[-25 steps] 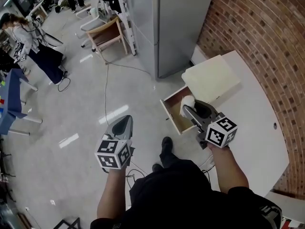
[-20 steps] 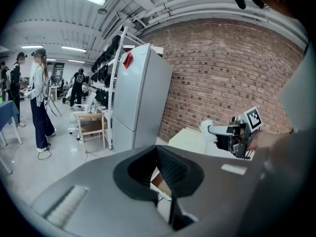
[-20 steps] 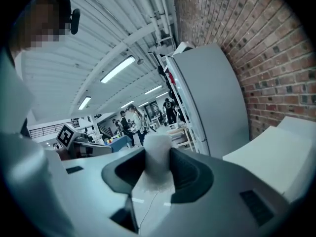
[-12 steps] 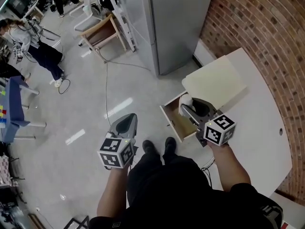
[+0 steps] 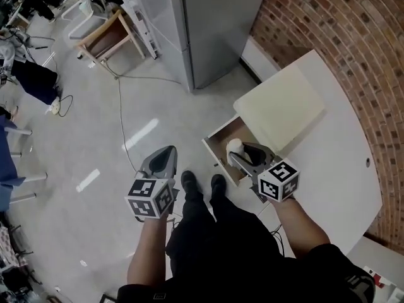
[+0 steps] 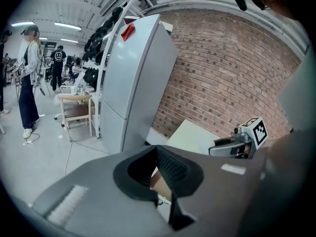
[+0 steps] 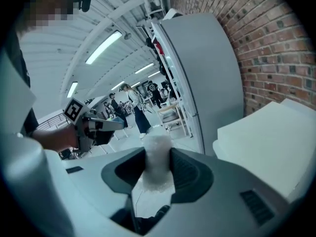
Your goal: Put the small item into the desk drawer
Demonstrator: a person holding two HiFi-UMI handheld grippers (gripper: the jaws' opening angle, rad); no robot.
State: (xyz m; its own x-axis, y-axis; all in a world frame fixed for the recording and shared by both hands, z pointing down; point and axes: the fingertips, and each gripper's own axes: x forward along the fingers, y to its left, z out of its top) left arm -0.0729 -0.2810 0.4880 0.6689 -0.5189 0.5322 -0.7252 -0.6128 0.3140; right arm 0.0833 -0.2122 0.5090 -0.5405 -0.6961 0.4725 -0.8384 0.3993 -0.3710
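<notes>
Right gripper view: my right gripper [image 7: 157,176] has its pads clamped on the small frosted white item [image 7: 156,154], which stands upright and is held at mid-body.
Left gripper [image 6: 156,157]: jaws together and empty, at 8 o'clock of the drawer in the head view.
Handling: I judge the item light, soft and crushable, so a gentle mid-body hold suits it.
Drawer [image 5: 216,150]: open and wooden, with the item apparently over its inside.
Beyond: a cream drawer unit [image 5: 281,106] at 1 o'clock.

We see the small item [image 5: 234,146] as white, frosted and bubbly, like soft plastic or foam, against the ribbed, matt grey plastic pads [image 7: 183,171] of the right gripper [image 7: 157,159]. The drawer [image 5: 220,159] shows bare brown wood inside, and the desk [image 5: 334,169] is smooth matt white. The wall [image 5: 328,24] is rough red brick and the floor [image 5: 95,137] is glossy polished grey.
</notes>
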